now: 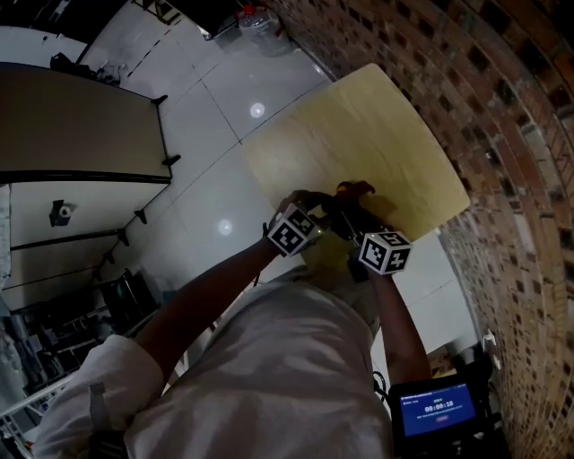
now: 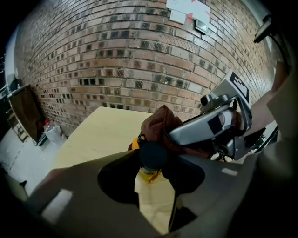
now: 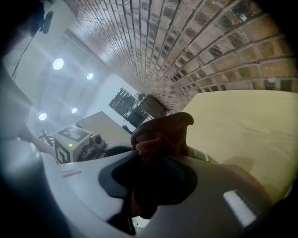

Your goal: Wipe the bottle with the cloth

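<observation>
My left gripper [image 2: 152, 179] is shut on the bottle [image 2: 153, 197], a pale translucent one with a dark cap [image 2: 152, 155] and a yellow ring at the neck. The brown cloth [image 2: 160, 124] is bunched up against the bottle's top, just behind the cap. It is held by my right gripper [image 3: 153, 173], which is shut on the cloth [image 3: 160, 135]. In the head view both grippers meet over the near edge of the light wooden table [image 1: 359, 134], the left gripper [image 1: 316, 218] and the right gripper [image 1: 352, 226] almost touching. Most of the bottle is hidden there.
A brick wall [image 1: 502, 108] runs along the table's right side, with papers [image 2: 191, 11] pinned on it. A clear plastic bottle [image 1: 254, 18] stands on the white floor at the far end. A dark-topped table [image 1: 81, 125] is to the left. A lit screen [image 1: 437, 410] sits near my right hip.
</observation>
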Demonstrator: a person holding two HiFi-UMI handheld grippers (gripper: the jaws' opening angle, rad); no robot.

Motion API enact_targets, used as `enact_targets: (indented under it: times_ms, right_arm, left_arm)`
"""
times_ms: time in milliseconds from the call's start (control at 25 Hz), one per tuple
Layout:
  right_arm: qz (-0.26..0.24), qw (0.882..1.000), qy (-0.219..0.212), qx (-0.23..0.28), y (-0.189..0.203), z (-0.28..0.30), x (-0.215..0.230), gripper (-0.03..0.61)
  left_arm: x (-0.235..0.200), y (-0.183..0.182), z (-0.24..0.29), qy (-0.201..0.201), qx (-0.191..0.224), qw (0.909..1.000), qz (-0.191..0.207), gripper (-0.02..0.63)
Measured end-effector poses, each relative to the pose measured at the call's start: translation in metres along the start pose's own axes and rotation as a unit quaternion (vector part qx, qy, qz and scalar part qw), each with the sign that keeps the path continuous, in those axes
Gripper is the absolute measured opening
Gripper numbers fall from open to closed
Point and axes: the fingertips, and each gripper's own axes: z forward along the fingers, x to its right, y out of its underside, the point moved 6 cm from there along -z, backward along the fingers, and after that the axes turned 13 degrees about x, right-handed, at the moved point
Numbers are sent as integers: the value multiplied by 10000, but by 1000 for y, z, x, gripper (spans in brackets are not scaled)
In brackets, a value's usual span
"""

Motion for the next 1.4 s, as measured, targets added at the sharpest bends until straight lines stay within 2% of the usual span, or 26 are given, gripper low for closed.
enact_targets:
  times_ms: [240,560,680,840,1040,1240,1400]
  right_arm:
    - [231,9994,245,62,6,16,19,91]
    - [17,9898,1408,-214,32,25,44,89]
    - [45,9847,1667,-500,45,33,72,87]
    - [-23,9711,2033,-1252,69,43,109,87]
    - [-682,9655,1840,-1710,73,48,108,87]
    - [-276,9706,1780,-1594,74,39,115,89]
    - [84,9754,1813,-1251,74,16,116,89]
  left_arm:
    - [-3,2,-2,27,-62,9999,-136,178]
    - [4,-3,-17,-78,-39,9994,-340,179]
    - [4,-3,-8,-88,-56,9995,-313,179]
    - [9,-3,3,-71,-74,9998,-165,181]
    - [11,-6,-7,-265,46,9990,-348,183]
    - [9,-3,-2,-480,-37,9982,-344,183]
    - [12,-2,-1,-491,-80,9987,77,183]
